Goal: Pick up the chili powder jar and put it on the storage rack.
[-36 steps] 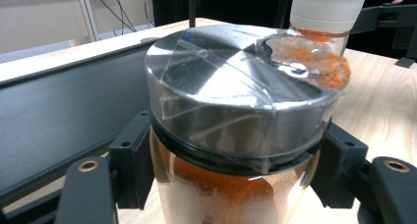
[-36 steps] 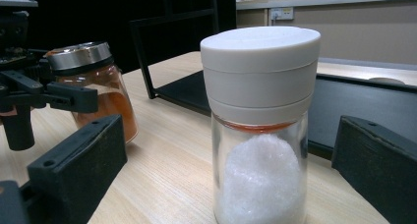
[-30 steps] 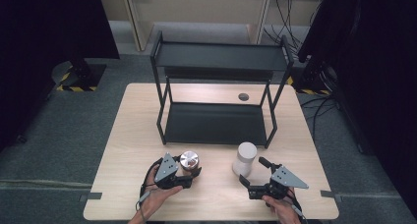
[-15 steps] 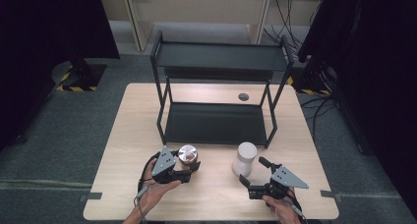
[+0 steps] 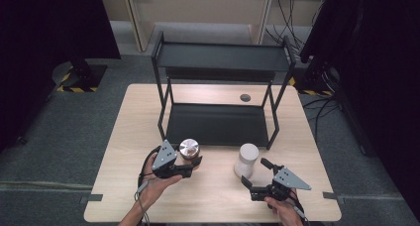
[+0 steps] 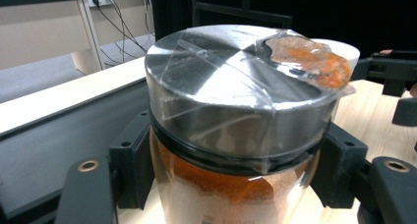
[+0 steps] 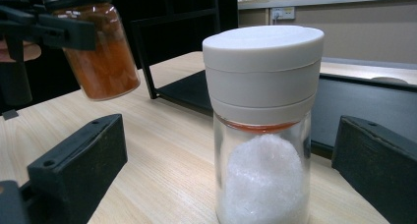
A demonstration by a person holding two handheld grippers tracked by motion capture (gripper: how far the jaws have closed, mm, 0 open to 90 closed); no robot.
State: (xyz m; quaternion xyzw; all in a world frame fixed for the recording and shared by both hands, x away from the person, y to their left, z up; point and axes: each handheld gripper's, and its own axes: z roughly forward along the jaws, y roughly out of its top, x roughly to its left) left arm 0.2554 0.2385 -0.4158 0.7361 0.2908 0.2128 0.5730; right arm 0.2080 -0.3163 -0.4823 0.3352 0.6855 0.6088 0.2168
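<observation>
Holding the orange spice jar [image 5: 189,153] in my left tool [image 5: 185,167], I have both jaws pressed on its glass body just under the metal lid, and the jar hangs clear above the tabletop [image 5: 213,198], a little tilted, in front of the black shelf rack [image 5: 218,124]. My right tool [image 5: 250,186] is open, one jaw on each side of the white-lidded jar [image 5: 246,159], not touching it. That jar stands upright on the tabletop.

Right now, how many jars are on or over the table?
2: the orange-powder jar held off the table in the left gripper, and the white-lidded jar standing between the right gripper's open jaws.
</observation>
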